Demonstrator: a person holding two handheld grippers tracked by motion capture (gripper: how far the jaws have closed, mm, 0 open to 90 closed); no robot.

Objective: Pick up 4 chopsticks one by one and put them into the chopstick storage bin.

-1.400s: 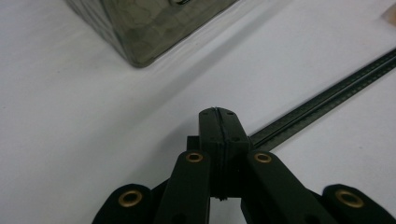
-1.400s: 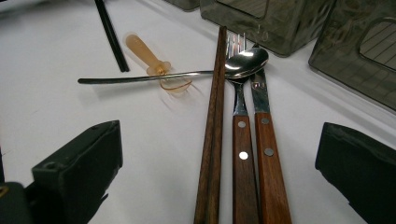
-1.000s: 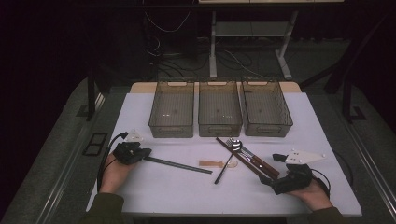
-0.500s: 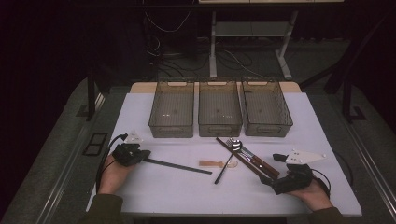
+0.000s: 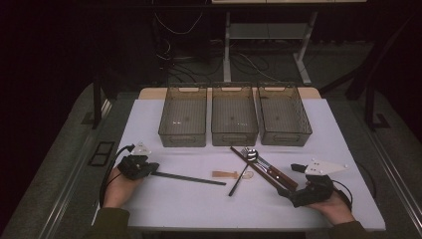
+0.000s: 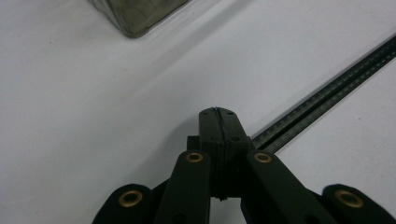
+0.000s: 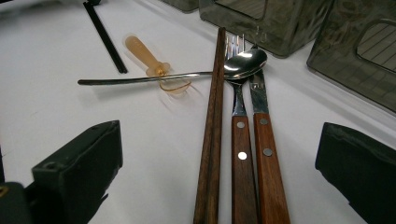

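Cutlery: brown chopsticks (image 7: 212,121), wood-handled fork (image 7: 239,135) and knife (image 7: 264,140) lie side by side on white table (image 5: 199,204), straight ahead of right gripper (image 5: 288,191), jaws wide apart, nothing between. Spoon (image 7: 187,74) crosses them. Left gripper (image 6: 218,135) jaws together, empty, beside black chopsticks (image 6: 327,93). Three bins (image 5: 234,117) behind.

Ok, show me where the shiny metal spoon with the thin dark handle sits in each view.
High view: shiny metal spoon just right of centre, bowl below the middle smoky plastic bin.
Left gripper view: not in it.
Right gripper view: bowl upper centre, handle running left.
Shared landmark: the wooden-handled fork under the bowl.
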